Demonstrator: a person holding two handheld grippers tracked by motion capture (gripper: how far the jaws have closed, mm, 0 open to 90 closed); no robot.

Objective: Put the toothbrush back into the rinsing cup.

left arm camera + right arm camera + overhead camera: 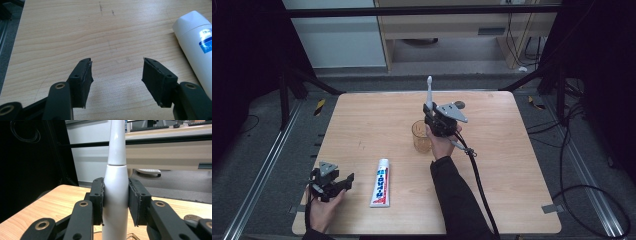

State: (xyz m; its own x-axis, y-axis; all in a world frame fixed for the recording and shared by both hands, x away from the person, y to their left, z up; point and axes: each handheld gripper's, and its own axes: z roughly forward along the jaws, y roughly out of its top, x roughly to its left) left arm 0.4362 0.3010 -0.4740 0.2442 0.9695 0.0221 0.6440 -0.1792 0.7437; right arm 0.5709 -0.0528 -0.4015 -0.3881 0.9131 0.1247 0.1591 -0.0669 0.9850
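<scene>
- Setting: a light wooden table (377, 120) with rounded corners stands on a grey floor between metal rails; a pale cabinet and loose cables sit beyond its far edge.
- My right gripper (435, 119) is above the table's middle, slightly toward 1 o'clock. Its jaws are clamped on the white handle of an electric toothbrush (429, 95), which stands upright with its brush head topmost.
- In the right gripper view, both pads press the toothbrush's (116, 190) body from either side, just below the seam where the narrower neck begins. The lower end runs out of frame.
- A clear amber plastic cup (421, 136) stands on the table directly under that gripper, at about 7 o'clock from it in the high view. I cannot tell whether the toothbrush's lower end is inside the cup.
- My left gripper (343, 181) rests low at the table's 7 o'clock corner. Its jaws stand wide apart with bare wood between them, as the left gripper view confirms.
- A white toothpaste tube (381, 183) with blue and red lettering lies flat at 3 o'clock from the left gripper, near it but not touching, cap end pointing to the far edge.
- In the left gripper view, the tube's (197, 42) capped end lies at 2 o'clock from the jaws.
</scene>
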